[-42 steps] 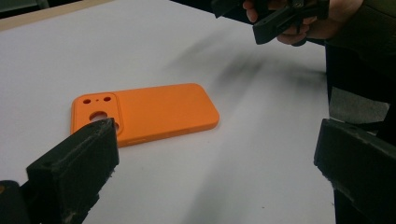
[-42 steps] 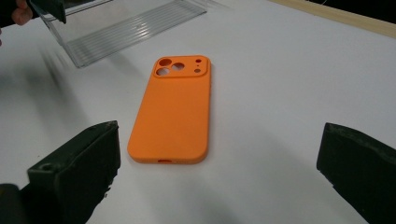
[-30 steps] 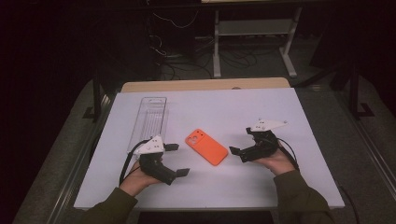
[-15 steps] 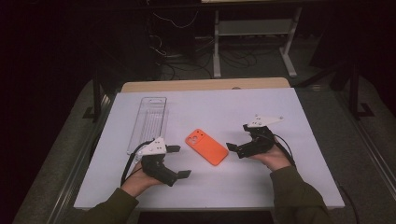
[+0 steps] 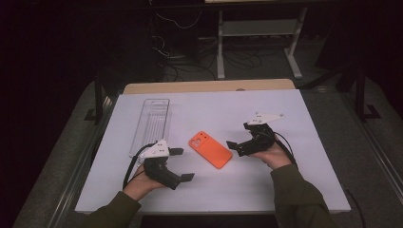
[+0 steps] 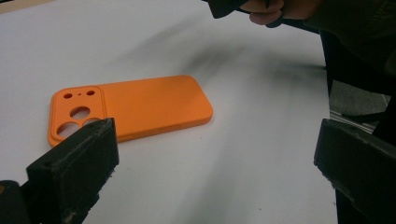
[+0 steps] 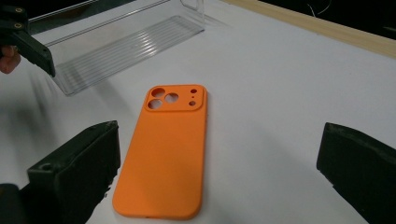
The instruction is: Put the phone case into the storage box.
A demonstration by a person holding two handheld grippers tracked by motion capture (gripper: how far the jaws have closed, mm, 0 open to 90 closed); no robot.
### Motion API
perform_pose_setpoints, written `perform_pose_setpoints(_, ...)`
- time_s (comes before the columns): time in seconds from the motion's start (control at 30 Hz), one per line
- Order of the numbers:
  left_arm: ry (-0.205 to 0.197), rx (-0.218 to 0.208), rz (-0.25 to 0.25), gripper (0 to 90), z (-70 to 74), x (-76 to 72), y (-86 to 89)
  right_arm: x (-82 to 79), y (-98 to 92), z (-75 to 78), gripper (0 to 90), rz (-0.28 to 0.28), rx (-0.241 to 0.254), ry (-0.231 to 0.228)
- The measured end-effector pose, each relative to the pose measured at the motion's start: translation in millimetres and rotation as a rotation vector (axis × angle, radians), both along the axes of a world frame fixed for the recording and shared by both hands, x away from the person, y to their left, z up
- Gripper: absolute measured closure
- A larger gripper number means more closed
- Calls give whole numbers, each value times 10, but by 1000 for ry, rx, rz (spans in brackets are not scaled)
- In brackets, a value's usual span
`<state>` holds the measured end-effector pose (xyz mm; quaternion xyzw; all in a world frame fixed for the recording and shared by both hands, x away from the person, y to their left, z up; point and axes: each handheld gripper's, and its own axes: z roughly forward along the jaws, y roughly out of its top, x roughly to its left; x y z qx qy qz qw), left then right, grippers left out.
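1. Orange phone case (image 5: 210,149) lies flat, back up, mid-table, just right of the clear tray (image 5: 151,124).
2. Both tongs are spread and empty: left gripper (image 5: 182,164) near the case's left, right gripper (image 5: 235,147) just right of it.
3. Likely step: approach. Next, close onto a case edge.
4. Since earlier, the right gripper has edged closer.

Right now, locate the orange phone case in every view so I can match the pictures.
High view: orange phone case, table centre, between both grippers.
Left gripper view: left of centre, camera holes at left.
Right gripper view: centre, holes at the top.
Shared landmark: its camera cutouts.
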<state>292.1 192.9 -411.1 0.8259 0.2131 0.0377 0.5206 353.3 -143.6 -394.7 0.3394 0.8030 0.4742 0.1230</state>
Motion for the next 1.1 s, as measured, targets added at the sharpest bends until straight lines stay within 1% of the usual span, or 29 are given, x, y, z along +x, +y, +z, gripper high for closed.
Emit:
perform_pose_setpoints(0.27, -1, -2, -2, 0, -1, 0, 0, 51, 37, 29, 0, -4, 9, -1)
perform_pose_setpoints(0.33, -1, -2, -1, 0, 0, 0, 1, 69, 49, 39, 0, -4, 10, -10)
perform_pose_setpoints(0.43, -3, -3, -3, 0, 0, 3, 2, 78, 68, 47, 0, -4, 10, -3)
perform_pose_setpoints(0.5, -3, -2, -3, 0, 0, 2, 1, 88, 77, 51, 0, -3, 2, -11)
perform_pose_setpoints(0.6, -3, -3, -4, 0, 2, 0, 0, 95, 95, 60, 0, 1, -2, -11)
perform_pose_setpoints(0.63, 3, -15, 2, 0, 0, -6, -8, 101, 104, 60, 0, 3, -5, -14)
perform_pose_setpoints(0.8, 2, -15, 2, 0, -1, -4, -7, 109, 139, 63, 0, 4, -5, -7)
perform_pose_setpoints(1.1, 1, -17, 2, 0, -2, -7, -14, 146, 197, 74, 0, 10, -9, -11)
